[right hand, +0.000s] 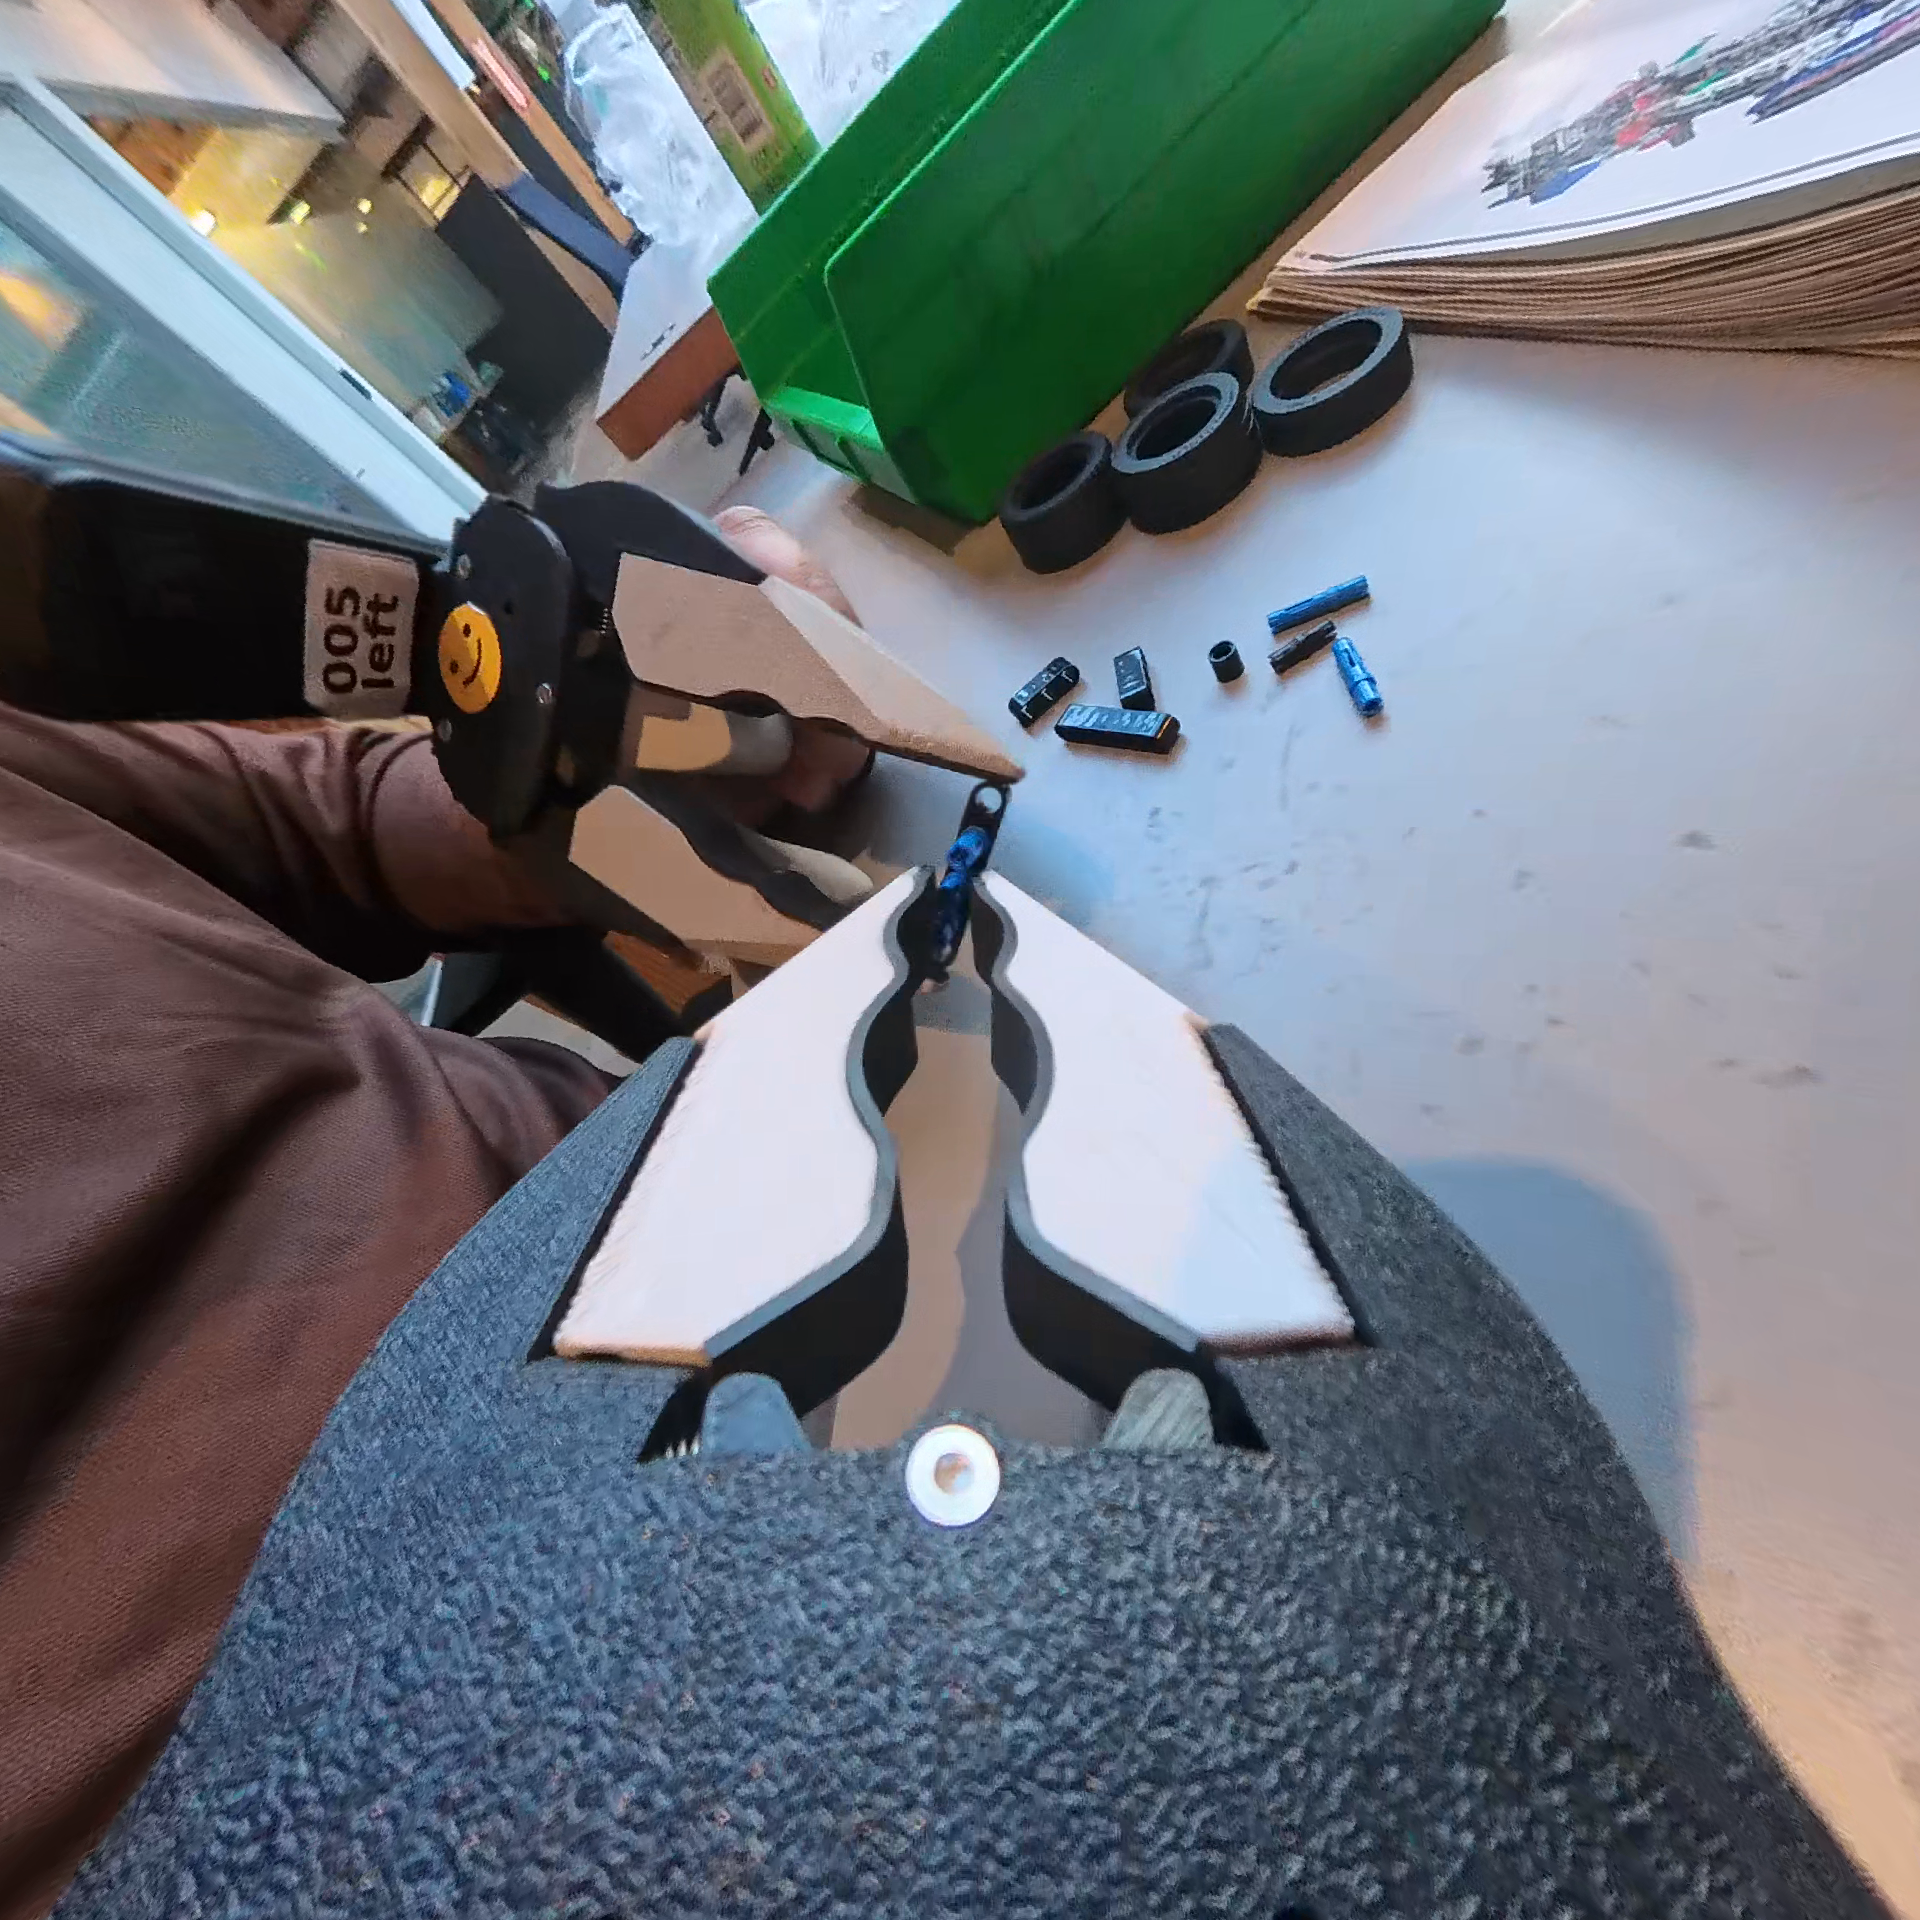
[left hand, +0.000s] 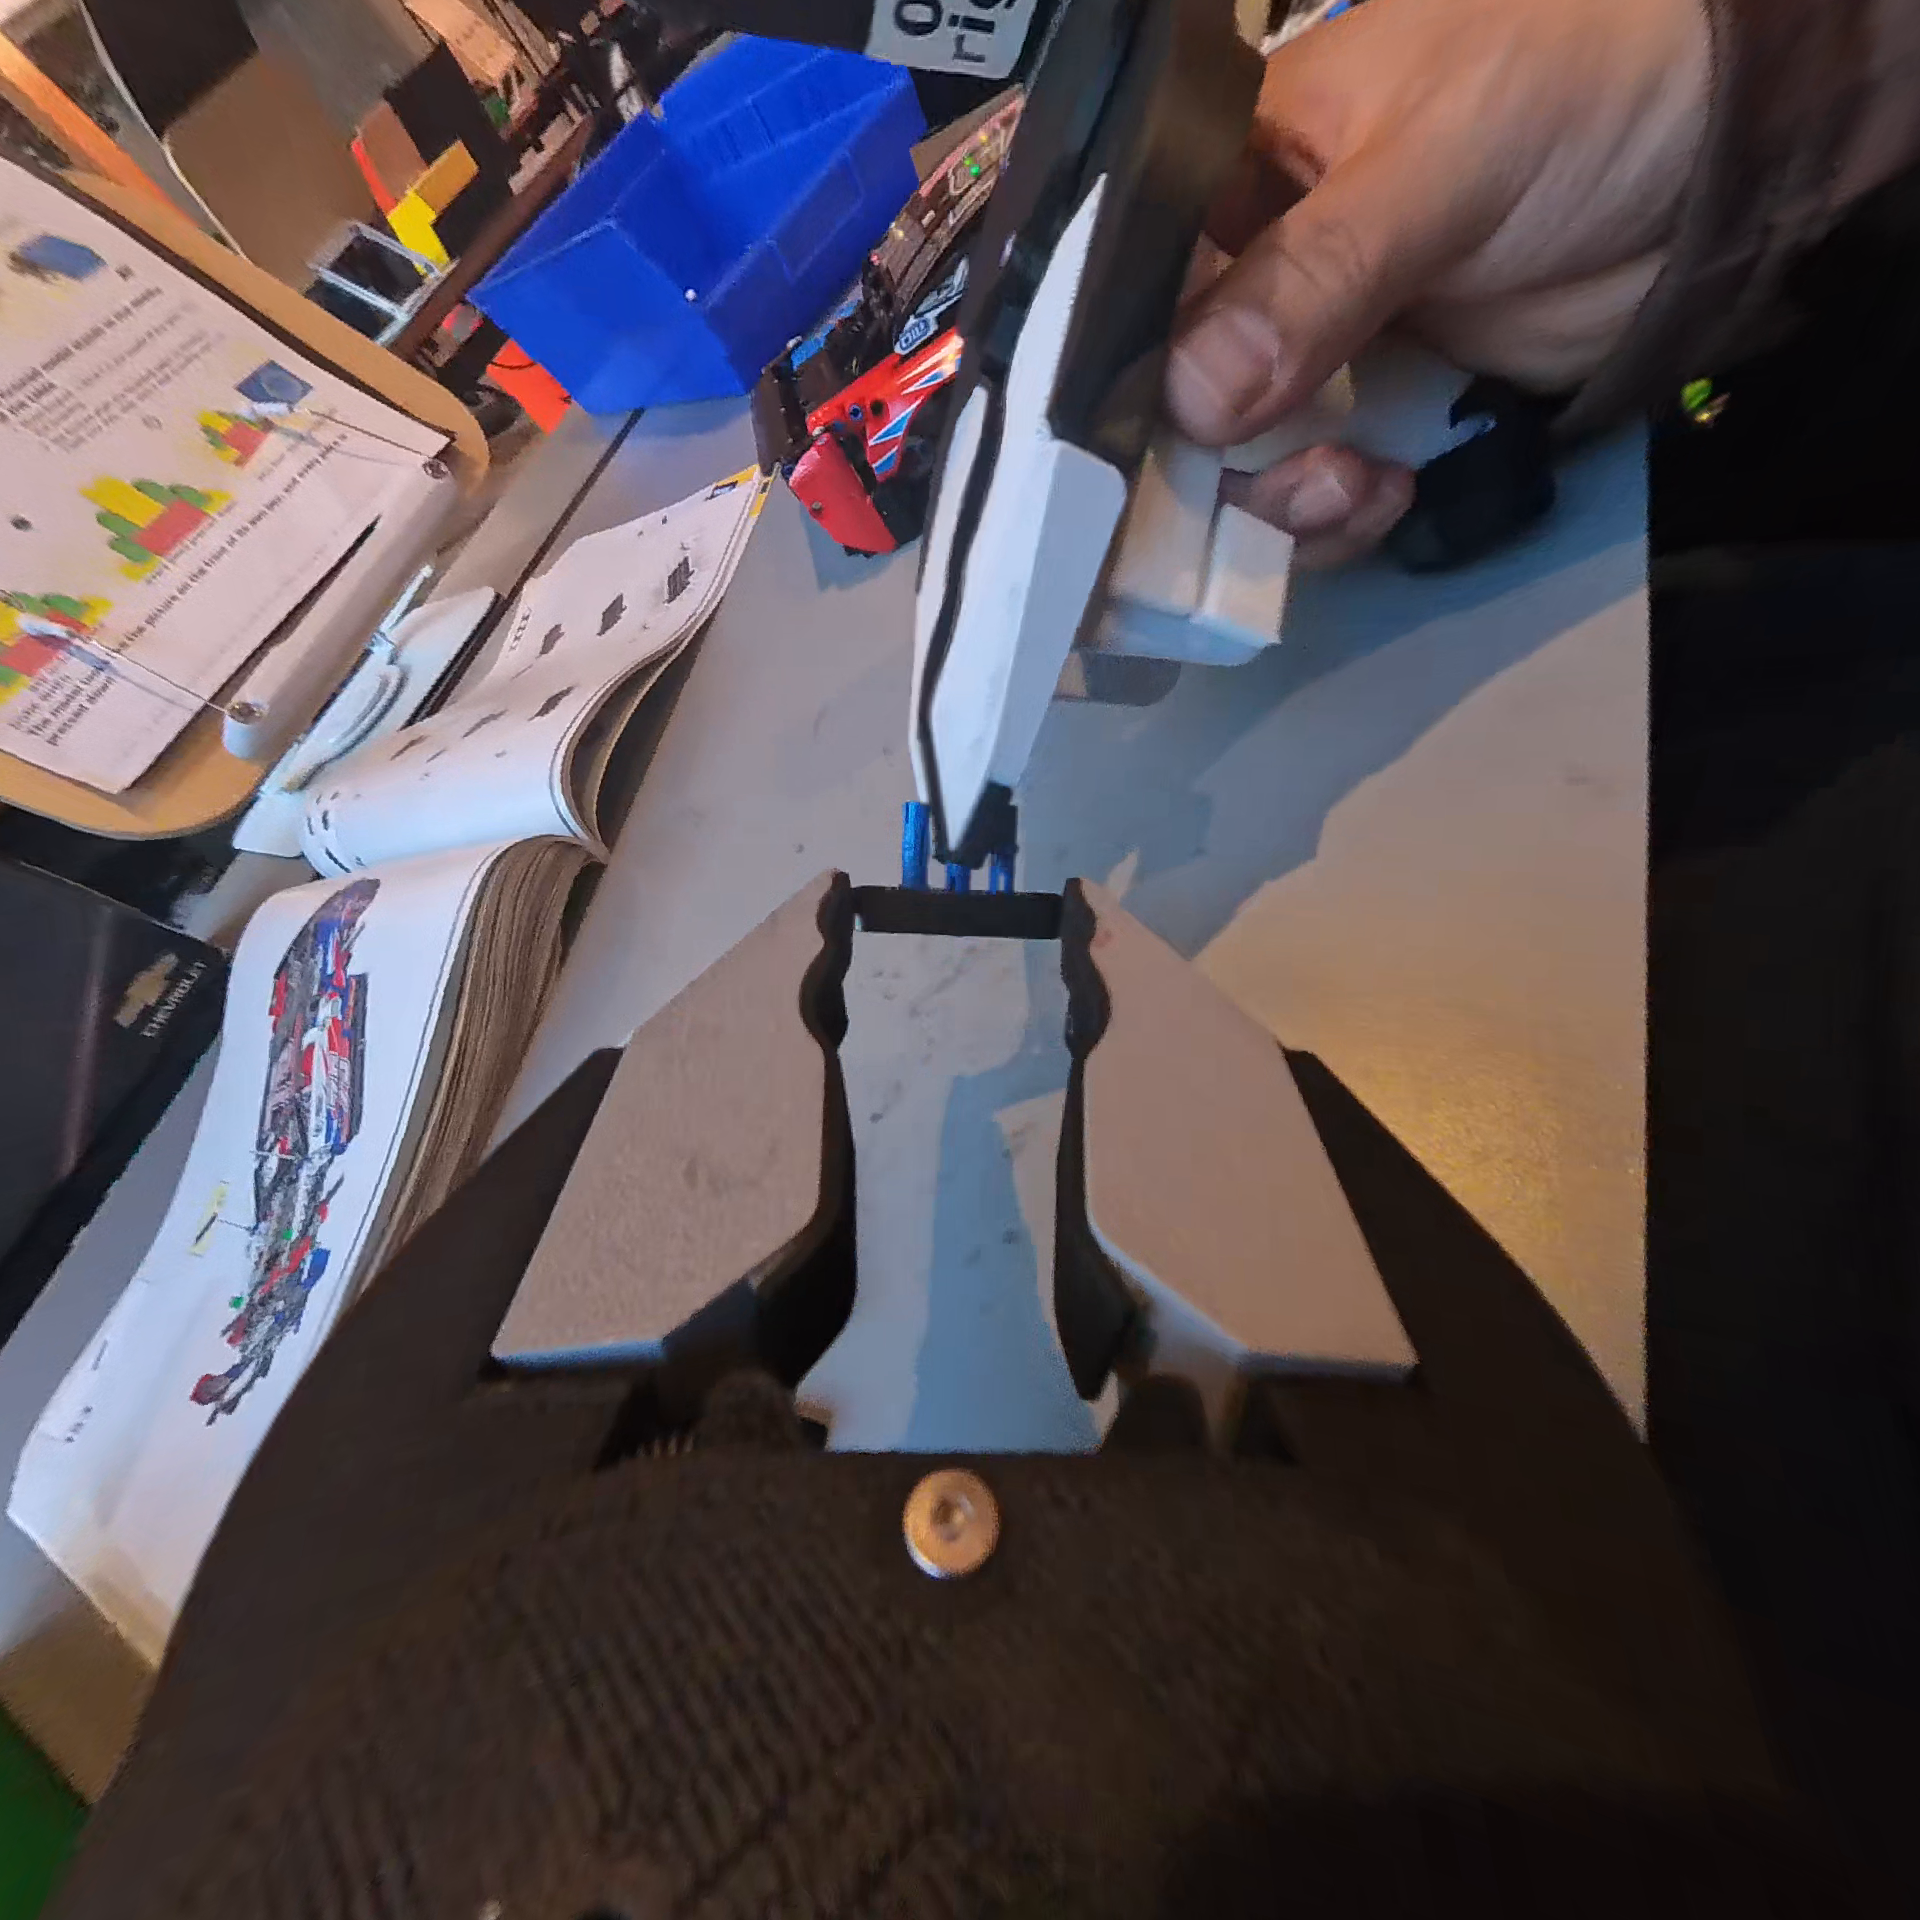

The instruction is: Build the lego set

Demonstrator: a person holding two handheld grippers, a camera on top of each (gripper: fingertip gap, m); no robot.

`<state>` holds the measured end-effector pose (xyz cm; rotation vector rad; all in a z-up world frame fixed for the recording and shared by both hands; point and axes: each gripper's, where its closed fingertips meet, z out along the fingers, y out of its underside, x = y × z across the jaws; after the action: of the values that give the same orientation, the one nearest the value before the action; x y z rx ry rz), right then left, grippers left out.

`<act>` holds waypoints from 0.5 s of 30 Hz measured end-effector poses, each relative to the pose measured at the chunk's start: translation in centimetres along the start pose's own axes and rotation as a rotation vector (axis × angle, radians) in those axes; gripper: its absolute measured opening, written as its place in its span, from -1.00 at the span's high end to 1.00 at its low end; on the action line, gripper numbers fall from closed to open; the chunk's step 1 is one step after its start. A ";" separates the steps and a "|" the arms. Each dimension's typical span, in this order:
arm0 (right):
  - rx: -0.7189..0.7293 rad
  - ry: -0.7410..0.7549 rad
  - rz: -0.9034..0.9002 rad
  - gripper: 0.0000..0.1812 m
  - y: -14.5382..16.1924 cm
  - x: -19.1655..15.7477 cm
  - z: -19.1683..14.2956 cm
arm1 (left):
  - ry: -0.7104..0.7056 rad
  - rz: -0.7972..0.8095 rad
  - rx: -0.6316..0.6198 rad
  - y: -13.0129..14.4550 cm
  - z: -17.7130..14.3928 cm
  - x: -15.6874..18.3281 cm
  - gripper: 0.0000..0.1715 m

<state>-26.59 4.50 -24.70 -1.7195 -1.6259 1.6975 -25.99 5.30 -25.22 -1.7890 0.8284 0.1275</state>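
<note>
My left gripper (left hand: 958, 914) is shut on a short black beam (left hand: 956, 912), held crosswise between its fingertips above the table. Blue pins (left hand: 916, 844) stick out of the beam's far side. My right gripper (left hand: 971, 836) comes down from above with its tips at the beam. In the right wrist view my right gripper (right hand: 951, 883) is shut on a blue pin (right hand: 954, 906) that meets the beam (right hand: 987, 810), seen end-on. The left gripper (right hand: 951, 831) reaches in from the left there, a hand behind it.
Loose black parts (right hand: 1117, 727) and blue pins (right hand: 1317, 605) lie on the grey table beyond the grippers, with several black tyres (right hand: 1195, 447) and a green bin (right hand: 1039, 208). An open instruction booklet (left hand: 468, 779), a red car model (left hand: 883, 447) and a blue bin (left hand: 707, 239) lie left and far. The tips of both grippers are at nearly the same place. From either gripper's tips it is about 20 cm to the red car model (left hand: 883, 447).
</note>
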 end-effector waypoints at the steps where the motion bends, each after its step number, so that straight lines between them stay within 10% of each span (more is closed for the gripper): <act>1: 0.002 -0.006 0.000 0.94 -0.1 0.0 -0.1 | -0.011 0.009 0.001 -0.1 0.0 -0.1 0.56; 11: -0.104 -0.054 -0.154 0.95 1.1 -1.1 -0.2 | 0.386 -0.292 -0.006 0.6 -0.9 1.8 0.39; 15: -0.164 -0.113 -0.207 0.95 2.1 -2.2 0.2 | 0.573 -0.436 0.046 -0.2 -2.1 2.5 0.73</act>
<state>-25.09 1.94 -25.20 -1.4834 -1.9677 1.6287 -24.66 2.33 -25.41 -1.9441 0.7976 -0.7108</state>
